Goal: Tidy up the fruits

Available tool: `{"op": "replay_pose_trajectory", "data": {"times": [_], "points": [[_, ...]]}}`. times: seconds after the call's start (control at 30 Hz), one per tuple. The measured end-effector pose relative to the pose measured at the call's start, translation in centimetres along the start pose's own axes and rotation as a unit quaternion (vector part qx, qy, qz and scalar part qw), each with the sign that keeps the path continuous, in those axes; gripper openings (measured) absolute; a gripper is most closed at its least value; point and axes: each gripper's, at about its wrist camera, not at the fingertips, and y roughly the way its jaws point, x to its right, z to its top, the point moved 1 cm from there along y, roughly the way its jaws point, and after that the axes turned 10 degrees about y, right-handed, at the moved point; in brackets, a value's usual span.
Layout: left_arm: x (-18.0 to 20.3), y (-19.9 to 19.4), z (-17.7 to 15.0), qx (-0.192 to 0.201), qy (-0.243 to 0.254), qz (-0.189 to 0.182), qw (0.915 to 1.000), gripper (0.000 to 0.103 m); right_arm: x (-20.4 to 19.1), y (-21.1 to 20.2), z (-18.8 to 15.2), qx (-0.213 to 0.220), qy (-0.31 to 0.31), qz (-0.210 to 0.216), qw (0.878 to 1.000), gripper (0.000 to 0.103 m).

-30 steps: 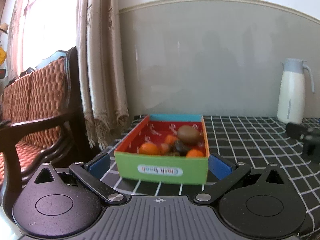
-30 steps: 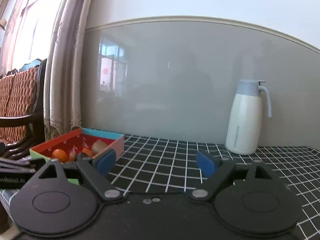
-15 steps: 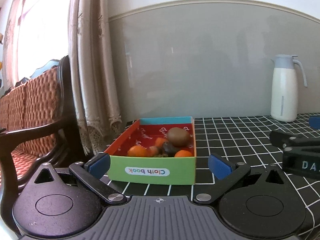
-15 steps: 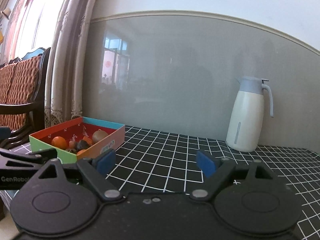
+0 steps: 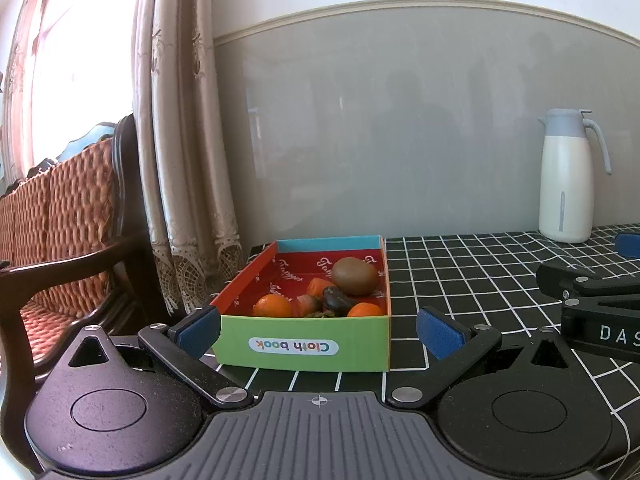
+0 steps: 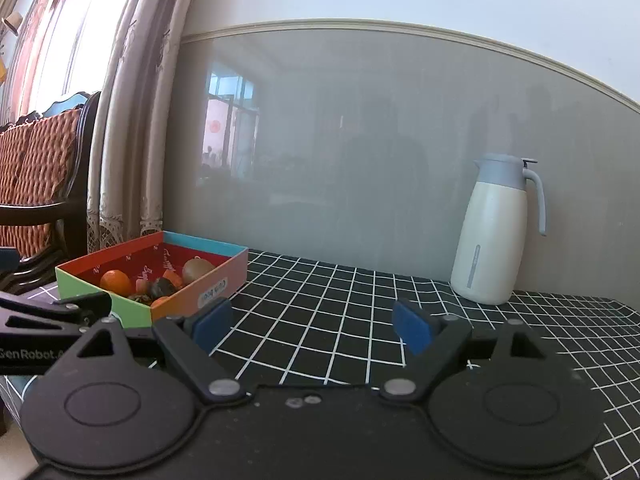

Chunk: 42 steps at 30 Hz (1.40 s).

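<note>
**The light box could be pushed or tipped**

A small paper box (image 5: 304, 344) is set on the table (image 5: 480, 280), near its left edge and close to the curtain (image 5: 192, 160). Fruits are piled inside it. A brown kiwi (image 5: 355, 276) is seen at the back. A round orange (image 5: 273, 306) is seen at the front left, and a dark fruit (image 5: 338, 300) lies between them. More small orange pieces are tucked around these, all touching.

The left claw (image 5: 318, 330) is held wide and empty, just in front of the box. The box front is seen between its blue pads (image 5: 198, 330), but it is not squeezed. The right claw (image 6: 312, 326) is also spread wide, with nothing in it, over bare table beside the box.

The box looks light, so it could be shoved toward the table edge if it is bumped by a pad. It could be tipped if one wall is pressed. The fruits are packed close, so two could be caught at once, or a soft one could be squashed. The round kiwi could be rolled away and dropped. The white jug (image 6: 496, 236) is well apart and is likely safe.
</note>
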Motion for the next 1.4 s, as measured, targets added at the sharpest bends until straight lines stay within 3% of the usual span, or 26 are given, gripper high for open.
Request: {"op": "replay_pose_trajectory", "data": {"times": [1.17,1.4], "points": [[0.01,0.23,0.02,-0.004,0.002,-0.01,0.9999,0.103,0.1,0.21,-0.14,-0.004,-0.005,-0.001,1.0,0.087],[-0.74,0.42,-0.05,0.001,-0.016,-0.022,0.9996,0.103,0.17,0.15,-0.18,-0.002,-0.006,-0.002,1.0,0.087]]}}
